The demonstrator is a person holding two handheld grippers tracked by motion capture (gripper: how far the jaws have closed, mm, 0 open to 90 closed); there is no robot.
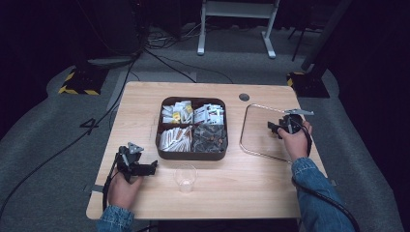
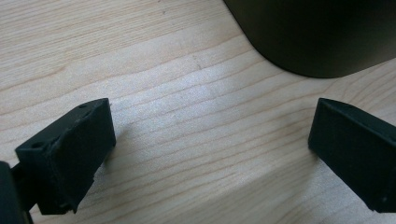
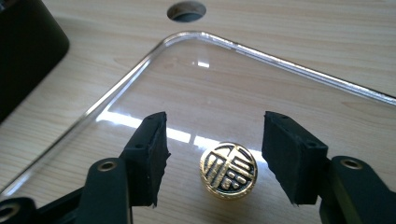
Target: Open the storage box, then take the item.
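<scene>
Wooden table [image 1: 241,193] carried everything; bare room along its near edge and both sides. Dark four-part box [image 1: 192,153] sat at centre, filled with packets and small wrapped items. Clear flat lid [image 3: 140,74] lay to its right, a glossy sheet with a raised rim; likely stiff but slippery, best taken at an edge. Small clear cup [image 1: 185,178] stood just in front of the box, probably light and easy to tip.

Smallest: a gold-and-black knob [image 3: 229,176] stood on the lid, apparently its handle, hard and round, so a grip across its sides seemed right. Right gripper [image 3: 212,158] hovered with jaws wide either side of it, not touching. Left gripper [image 2: 208,154] lay low over bare wood near the box's front-left corner, jaws wide, empty.
</scene>
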